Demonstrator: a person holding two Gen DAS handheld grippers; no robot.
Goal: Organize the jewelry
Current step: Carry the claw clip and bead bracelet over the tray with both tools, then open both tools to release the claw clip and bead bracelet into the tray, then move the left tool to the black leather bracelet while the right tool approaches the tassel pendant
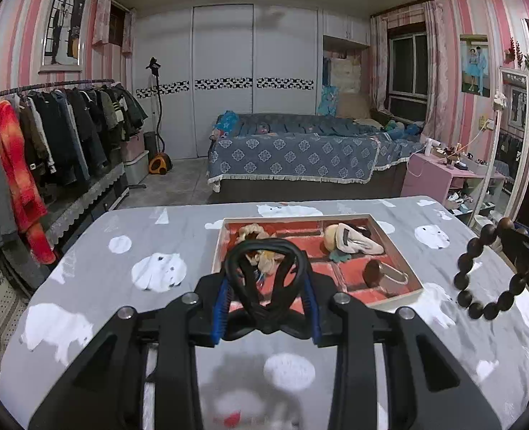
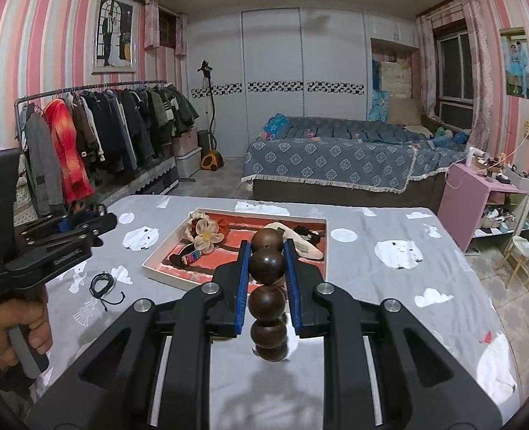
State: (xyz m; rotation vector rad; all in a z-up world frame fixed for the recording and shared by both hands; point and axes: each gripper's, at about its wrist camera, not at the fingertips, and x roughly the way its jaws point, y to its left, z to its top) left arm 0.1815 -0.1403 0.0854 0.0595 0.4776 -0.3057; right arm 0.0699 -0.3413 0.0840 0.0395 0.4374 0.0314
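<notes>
Left tool pinches a black hair clip above the tray's near rim; right tool pinches a wooden bead bracelet. Bare counter lies rightward.

No text, label or number can be read anywhere. The only lettering is small white print on the side of the left gripper, near its handle in the right wrist view, and it is too small and blurred to make out
</notes>
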